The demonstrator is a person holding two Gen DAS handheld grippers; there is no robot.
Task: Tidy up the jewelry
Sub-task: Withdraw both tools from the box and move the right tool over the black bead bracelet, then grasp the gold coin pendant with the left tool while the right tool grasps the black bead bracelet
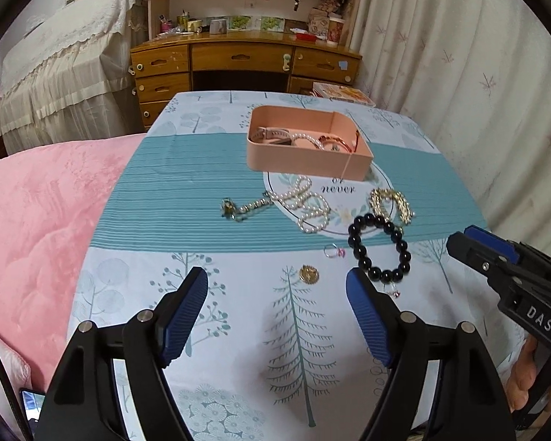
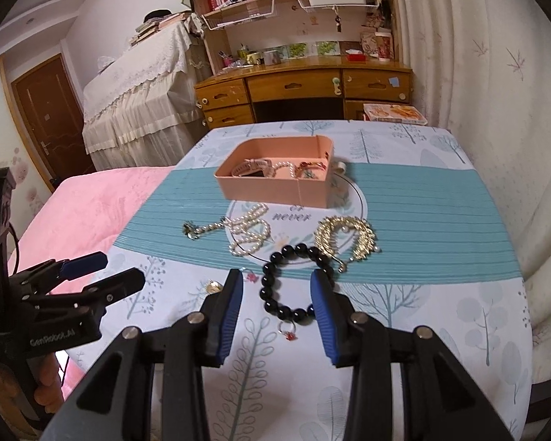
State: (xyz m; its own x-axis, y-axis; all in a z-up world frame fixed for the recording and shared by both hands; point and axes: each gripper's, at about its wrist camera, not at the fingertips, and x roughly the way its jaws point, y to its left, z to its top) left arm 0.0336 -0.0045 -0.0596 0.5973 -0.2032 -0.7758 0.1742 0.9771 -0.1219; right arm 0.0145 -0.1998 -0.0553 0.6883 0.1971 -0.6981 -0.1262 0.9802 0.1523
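Blue-padded fingers of the left gripper (image 1: 277, 286) stand spread wide above the tree-print tablecloth (image 1: 238, 367), nothing between them; a small gold round pendant (image 1: 309, 275) lies on the cloth just ahead of the gap. Right gripper (image 2: 277, 290) is partly spread, pads apart, with the black bead bracelet (image 2: 294, 283) lying on the cloth in the line of its gap; whether the pads touch the beads cannot be told. A small ring with a red stone (image 2: 288, 330) lies near the bracelet's near edge, and another small ring with a pink stone (image 1: 335, 250) lies left of the bracelet. Beyond, on the teal band of the cloth: a pearl necklace (image 1: 305, 204) in loose loops, a gold ornate piece (image 2: 345, 237) just beside the bracelet, and a small charm chain (image 1: 238, 209) at the left. Farther back sits the pink tray (image 1: 305, 161), holding a watch with a pale strap (image 1: 272, 134), pearls and a reddish bangle.
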